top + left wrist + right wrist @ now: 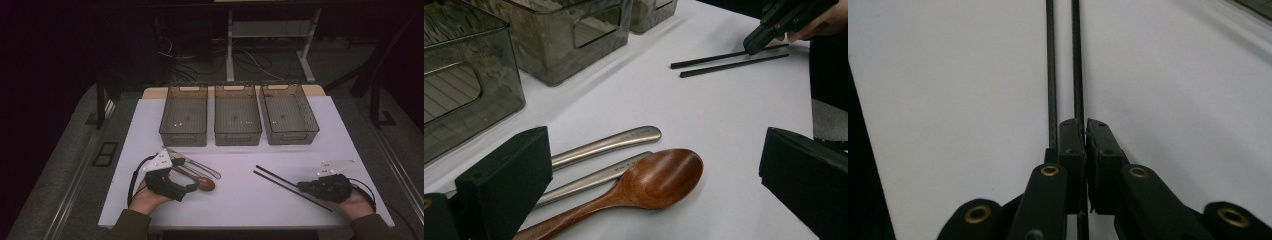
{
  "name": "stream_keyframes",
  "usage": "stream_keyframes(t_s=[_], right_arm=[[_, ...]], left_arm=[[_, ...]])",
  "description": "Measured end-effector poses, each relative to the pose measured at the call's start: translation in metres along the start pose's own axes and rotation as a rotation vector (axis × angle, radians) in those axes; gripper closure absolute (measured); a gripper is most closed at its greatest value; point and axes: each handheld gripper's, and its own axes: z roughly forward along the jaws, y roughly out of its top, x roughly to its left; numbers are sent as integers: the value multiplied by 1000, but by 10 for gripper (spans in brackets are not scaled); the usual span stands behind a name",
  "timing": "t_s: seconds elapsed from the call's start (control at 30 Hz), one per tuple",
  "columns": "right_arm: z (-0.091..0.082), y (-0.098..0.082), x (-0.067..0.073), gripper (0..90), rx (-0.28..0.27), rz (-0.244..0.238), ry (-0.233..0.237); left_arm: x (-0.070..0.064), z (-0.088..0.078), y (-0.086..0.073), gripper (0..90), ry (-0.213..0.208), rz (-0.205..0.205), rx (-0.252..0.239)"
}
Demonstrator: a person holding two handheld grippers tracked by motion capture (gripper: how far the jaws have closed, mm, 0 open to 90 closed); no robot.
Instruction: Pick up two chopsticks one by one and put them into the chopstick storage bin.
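Observation:
Two black chopsticks (280,182) lie side by side on the white table (240,160) at the right. My right gripper (302,186) sits low at their near end. In the right gripper view, its jaws (1084,130) are shut on one chopstick (1077,60), while the other chopstick (1050,60) runs just outside the left jaw. At the left, a wooden spoon (204,184) lies beside two metal utensils (195,165). My left gripper (654,165) stands open over the spoon's bowl (659,177), its jaws wide apart and touching nothing. The metal handles (619,140) lie just beyond the spoon.
Three smoky translucent bins (183,138) (238,137) (292,137) stand in a row along the back of the table. Bare white surface lies between the two hands. Floor, cables and a desk frame lie beyond the table.

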Motion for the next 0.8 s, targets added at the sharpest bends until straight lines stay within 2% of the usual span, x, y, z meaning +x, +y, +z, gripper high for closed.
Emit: stream_keyframes(t_s=[0.43,0.8], right_arm=[[-17,9,-1,849,-110,27,24],[-21,25,-1,849,-147,40,16]], left_arm=[[0,2,-2,0,-11,10,0],[1,4,-4,0,-9,17,7]])
